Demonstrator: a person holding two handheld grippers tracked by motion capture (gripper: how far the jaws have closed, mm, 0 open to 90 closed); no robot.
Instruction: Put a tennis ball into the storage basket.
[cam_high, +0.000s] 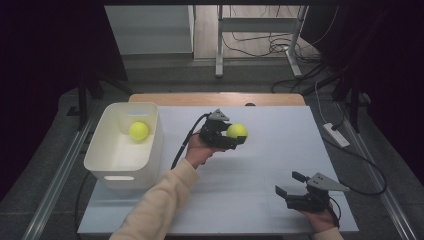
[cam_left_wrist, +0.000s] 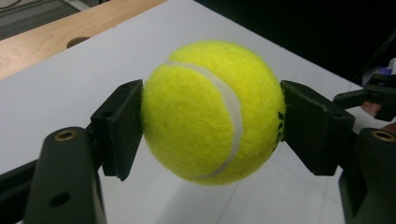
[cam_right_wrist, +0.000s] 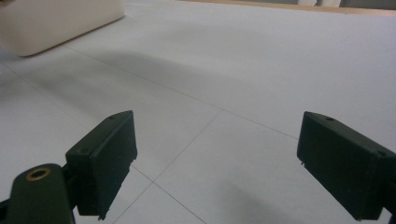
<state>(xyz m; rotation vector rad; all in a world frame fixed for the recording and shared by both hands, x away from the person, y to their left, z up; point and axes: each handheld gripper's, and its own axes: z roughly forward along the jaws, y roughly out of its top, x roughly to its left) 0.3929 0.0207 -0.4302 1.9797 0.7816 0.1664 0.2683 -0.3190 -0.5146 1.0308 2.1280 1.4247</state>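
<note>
A yellow tennis ball (cam_high: 237, 131) is clamped between the black jaws of my left gripper (cam_high: 236, 136), which is shut on it above the middle of the white table. The left gripper view has the same ball (cam_left_wrist: 212, 112) close up, a pad pressed on each side and the table below it. A second yellow tennis ball (cam_high: 139, 130) lies inside the white bin (cam_high: 152, 150) at the left. My right gripper (cam_high: 290, 184) rests low near the table's front right corner, jaws wide open with nothing between the pads (cam_right_wrist: 105, 156).
A white tabletop (cam_high: 270, 165) covers most of a wooden desk, whose edge (cam_high: 215, 98) lies at the back. The bin's corner (cam_right_wrist: 56, 23) appears far left in the right gripper view. Cables and a power strip (cam_high: 336, 135) lie on the floor to the right.
</note>
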